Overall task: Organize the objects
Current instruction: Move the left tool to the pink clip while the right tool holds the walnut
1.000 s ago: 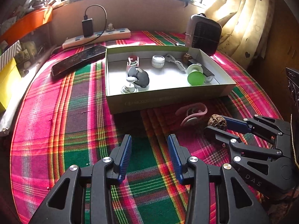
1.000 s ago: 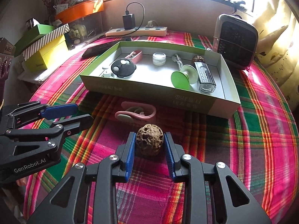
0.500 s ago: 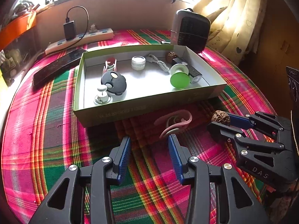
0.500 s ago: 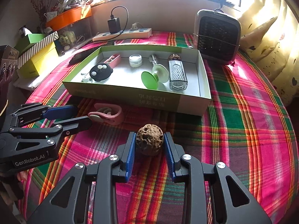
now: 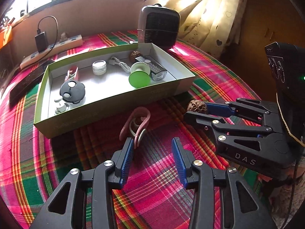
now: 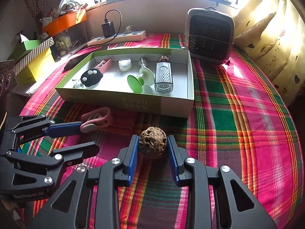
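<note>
**Right tongs on the walnut, left tongs open beside the pink clip**

The right gripper (image 6: 152,148) has its two blue pads pressed against either side of a wrinkled brown walnut (image 6: 152,145), held just above the plaid tablecloth (image 6: 238,133). From the left wrist view the same walnut (image 5: 196,106) shows at the tips of the right gripper (image 5: 198,110), near the front right corner of the box.

The left gripper (image 5: 152,148) stands partly open with nothing between its pads — only cloth shows in the gap. Its left fingertip lies just beside, perhaps touching, the near end of a pink clip-like object (image 5: 136,124) lying on the cloth in front of the box. In the right wrist view the upper blue finger of the left gripper (image 6: 85,135) reaches the same pink object (image 6: 97,119); whether they touch I cannot tell.

Beyond both sits a shallow green-edged cardboard box (image 6: 133,101) holding a black round device (image 6: 91,78), a green suction-cup item (image 6: 138,81), a small metal grater (image 6: 164,76), a little white jar (image 6: 124,64), a second walnut (image 6: 163,58) at the back wall, a pink-and-red item (image 6: 103,64) and a white cable (image 5: 120,64).

Behind the box: a small dark heater (image 6: 209,36), a power strip (image 6: 118,37) with a black charger plugged in, and cream curtains (image 6: 266,38) with heart shapes.
</note>
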`<act>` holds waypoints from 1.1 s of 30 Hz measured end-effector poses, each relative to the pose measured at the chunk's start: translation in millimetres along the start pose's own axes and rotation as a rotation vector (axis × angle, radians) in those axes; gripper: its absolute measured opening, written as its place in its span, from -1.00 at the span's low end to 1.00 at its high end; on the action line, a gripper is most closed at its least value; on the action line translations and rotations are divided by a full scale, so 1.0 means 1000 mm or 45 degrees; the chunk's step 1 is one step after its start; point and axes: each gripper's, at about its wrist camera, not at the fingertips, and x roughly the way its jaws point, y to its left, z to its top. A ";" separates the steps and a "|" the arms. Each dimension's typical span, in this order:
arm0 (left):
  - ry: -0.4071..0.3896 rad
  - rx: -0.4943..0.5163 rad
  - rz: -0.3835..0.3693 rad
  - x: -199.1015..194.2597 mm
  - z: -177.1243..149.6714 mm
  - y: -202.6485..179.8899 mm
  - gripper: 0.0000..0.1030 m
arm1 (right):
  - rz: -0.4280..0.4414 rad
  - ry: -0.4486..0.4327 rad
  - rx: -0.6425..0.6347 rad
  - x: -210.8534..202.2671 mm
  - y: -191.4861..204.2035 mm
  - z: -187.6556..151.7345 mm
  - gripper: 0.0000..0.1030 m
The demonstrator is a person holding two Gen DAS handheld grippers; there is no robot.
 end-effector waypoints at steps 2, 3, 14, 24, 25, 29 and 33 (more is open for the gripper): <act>0.002 0.005 -0.004 0.000 0.000 -0.003 -0.23 | -0.002 0.001 0.001 0.000 -0.001 0.000 -0.40; 0.003 0.005 -0.009 0.001 0.000 -0.004 -0.23 | -0.001 0.002 0.000 -0.001 -0.002 0.000 -0.40; -0.061 0.028 0.077 -0.013 -0.002 -0.006 -0.23 | 0.013 0.010 -0.006 0.000 -0.004 -0.002 -0.40; -0.002 -0.041 0.143 0.006 0.009 0.007 -0.23 | 0.017 0.021 -0.020 0.004 -0.008 0.001 -0.40; 0.006 -0.048 0.138 0.009 0.009 0.008 -0.23 | 0.017 0.022 -0.020 0.004 -0.008 0.001 -0.40; -0.008 -0.022 0.157 0.012 0.016 0.002 -0.23 | 0.017 0.022 -0.020 0.006 -0.011 0.003 -0.40; 0.006 -0.040 0.149 0.017 0.019 0.003 -0.23 | 0.007 0.023 -0.023 0.007 -0.013 0.004 -0.40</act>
